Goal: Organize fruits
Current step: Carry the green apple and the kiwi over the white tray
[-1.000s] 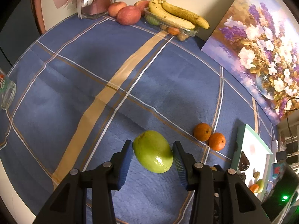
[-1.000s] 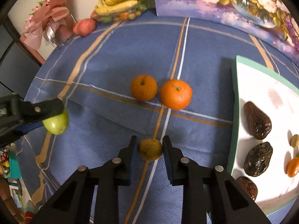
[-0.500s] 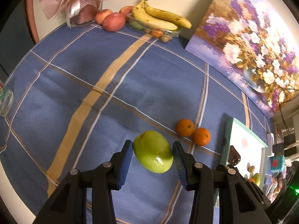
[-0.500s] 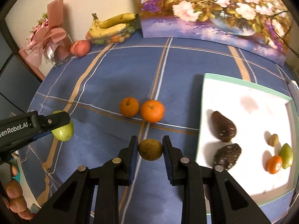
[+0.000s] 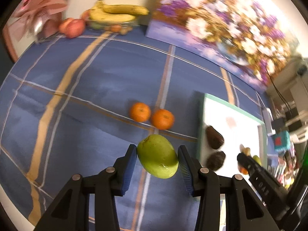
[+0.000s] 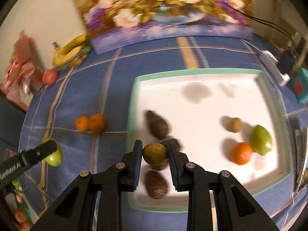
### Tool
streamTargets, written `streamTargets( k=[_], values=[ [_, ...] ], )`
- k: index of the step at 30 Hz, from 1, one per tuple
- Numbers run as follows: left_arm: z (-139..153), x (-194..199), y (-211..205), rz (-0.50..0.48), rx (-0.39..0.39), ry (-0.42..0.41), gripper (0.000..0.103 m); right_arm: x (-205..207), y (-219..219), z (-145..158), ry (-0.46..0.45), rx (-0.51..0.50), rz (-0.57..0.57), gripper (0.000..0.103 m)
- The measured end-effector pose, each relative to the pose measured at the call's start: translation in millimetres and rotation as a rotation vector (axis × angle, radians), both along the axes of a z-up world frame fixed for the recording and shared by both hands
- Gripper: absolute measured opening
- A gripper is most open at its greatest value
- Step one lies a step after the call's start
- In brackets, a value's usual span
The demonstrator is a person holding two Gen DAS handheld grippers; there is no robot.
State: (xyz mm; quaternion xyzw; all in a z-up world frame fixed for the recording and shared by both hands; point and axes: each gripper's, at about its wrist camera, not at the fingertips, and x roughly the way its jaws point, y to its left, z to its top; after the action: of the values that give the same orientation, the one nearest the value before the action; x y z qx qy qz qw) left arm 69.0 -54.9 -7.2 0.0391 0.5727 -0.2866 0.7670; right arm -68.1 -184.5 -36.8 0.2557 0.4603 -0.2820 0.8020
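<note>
My left gripper (image 5: 157,159) is shut on a green mango (image 5: 156,156), carried above the blue cloth just before two oranges (image 5: 139,111) (image 5: 162,119). The right gripper (image 6: 155,152) is shut on a small yellow-brown round fruit (image 6: 155,154), hovering over the near left corner of the white tray (image 6: 192,72). In the tray lie three dark brown fruits (image 6: 156,124), an orange (image 6: 241,153), a green mango (image 6: 260,139) and a small tan fruit (image 6: 234,124). The left gripper with its mango (image 6: 54,154) shows at the right wrist view's left edge.
A flower painting (image 5: 221,28) leans on the wall behind the table. Bananas (image 5: 117,12) on a clear box, apples (image 5: 72,27) and a pink wrapped bouquet (image 5: 44,15) stand at the far left. A white plug strip (image 6: 273,63) and a teal box (image 6: 300,86) lie right of the tray.
Both grippers have swept to the right toward the tray, each keeping its fruit. The right one now hangs over the tray's corner; the oranges have slid left in its view.
</note>
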Motion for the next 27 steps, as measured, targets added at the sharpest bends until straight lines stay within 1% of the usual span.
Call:
streamTargets(
  k=[5, 12, 18, 27],
  values=[
    [0, -26, -30, -0.092, 0.009, -0.009, 0.047, -26, -21, 7, 0.003, -0.016, -0.070, 0.028],
    [-1, -64, -65, -0.222, 0.023, -0.024, 0.047, -51, -42, 19, -0.001, -0.044, -0.114, 0.028],
    [-5, -89, -86, -0.296, 0.041, -0.024, 0.047, -70, -52, 27, -0.005, -0.055, -0.140, 0.028],
    [-12, -112, -106, -0.369, 0.075, -0.035, 0.047, -92, -60, 35, -0.008, -0.057, -0.158, 0.028]
  ],
)
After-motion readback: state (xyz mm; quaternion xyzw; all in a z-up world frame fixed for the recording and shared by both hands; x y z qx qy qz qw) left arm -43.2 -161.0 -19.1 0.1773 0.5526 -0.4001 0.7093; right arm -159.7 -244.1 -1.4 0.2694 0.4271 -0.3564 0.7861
